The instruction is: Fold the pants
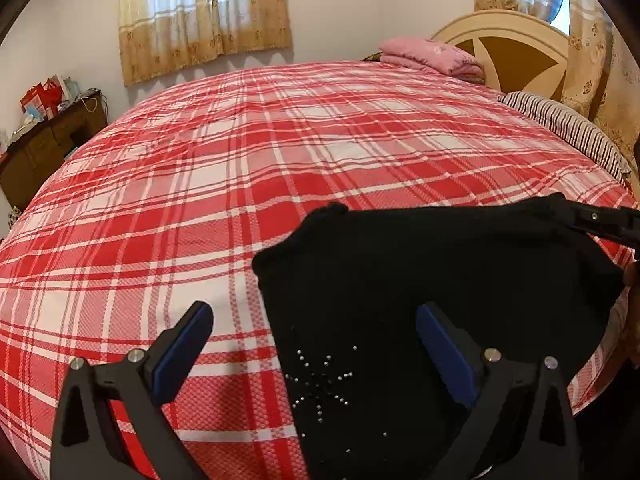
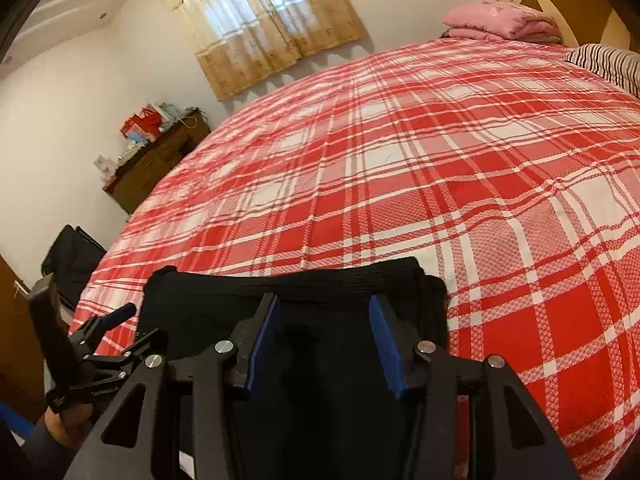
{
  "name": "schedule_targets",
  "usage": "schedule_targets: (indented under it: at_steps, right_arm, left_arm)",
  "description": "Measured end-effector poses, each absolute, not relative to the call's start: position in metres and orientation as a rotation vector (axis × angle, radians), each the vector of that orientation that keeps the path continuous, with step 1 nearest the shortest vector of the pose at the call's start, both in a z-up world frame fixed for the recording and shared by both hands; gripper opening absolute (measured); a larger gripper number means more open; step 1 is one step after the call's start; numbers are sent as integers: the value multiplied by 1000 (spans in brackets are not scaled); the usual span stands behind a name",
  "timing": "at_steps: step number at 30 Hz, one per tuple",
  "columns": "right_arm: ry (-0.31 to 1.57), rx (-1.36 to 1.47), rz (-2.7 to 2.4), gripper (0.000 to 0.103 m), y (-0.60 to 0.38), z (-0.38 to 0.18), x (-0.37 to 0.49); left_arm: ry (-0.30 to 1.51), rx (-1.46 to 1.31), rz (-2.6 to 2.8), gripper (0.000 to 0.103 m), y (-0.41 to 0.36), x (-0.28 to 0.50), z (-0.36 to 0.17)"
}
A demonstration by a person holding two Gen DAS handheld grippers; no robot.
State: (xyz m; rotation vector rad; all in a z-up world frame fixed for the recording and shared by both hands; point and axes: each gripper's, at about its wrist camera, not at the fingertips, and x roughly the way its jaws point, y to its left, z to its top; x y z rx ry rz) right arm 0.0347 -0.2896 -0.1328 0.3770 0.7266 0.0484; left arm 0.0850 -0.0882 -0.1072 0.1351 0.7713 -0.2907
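Black pants, folded into a broad block with a star of small studs near the front, lie on the red plaid bedspread at the bed's near edge. My left gripper is open wide, one finger over the bedspread and the other over the pants' left part. My right gripper reaches in at the pants' far right corner. In the right wrist view the right gripper hovers over the pants, its blue pads apart and nothing pinched between them. The left gripper shows at the left.
A folded pink blanket and a striped pillow lie by the headboard. A wooden cabinet with boxes stands past the bed's left side, with a black bag nearer. A hand holds the left gripper.
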Motion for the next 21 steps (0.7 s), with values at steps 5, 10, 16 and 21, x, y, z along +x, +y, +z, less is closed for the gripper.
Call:
schedule_targets:
  at_steps: [5,10,16,21]
  right_arm:
    - [698,327,17,52,-278,-116,3]
    - [748,209,7,53,-261,-129,-13]
    - [740,103,2,53,-255,-139,-14]
    - [653,216,16,53,-273,-119,-27]
  left_arm:
    - [767,127,-311,103,-86,76,-103]
    - [770,118,-337,103,-85,68,-104]
    - [799,105,-343,103,-82,66,-112]
    - [786,96,-367,103,-81,59,-108]
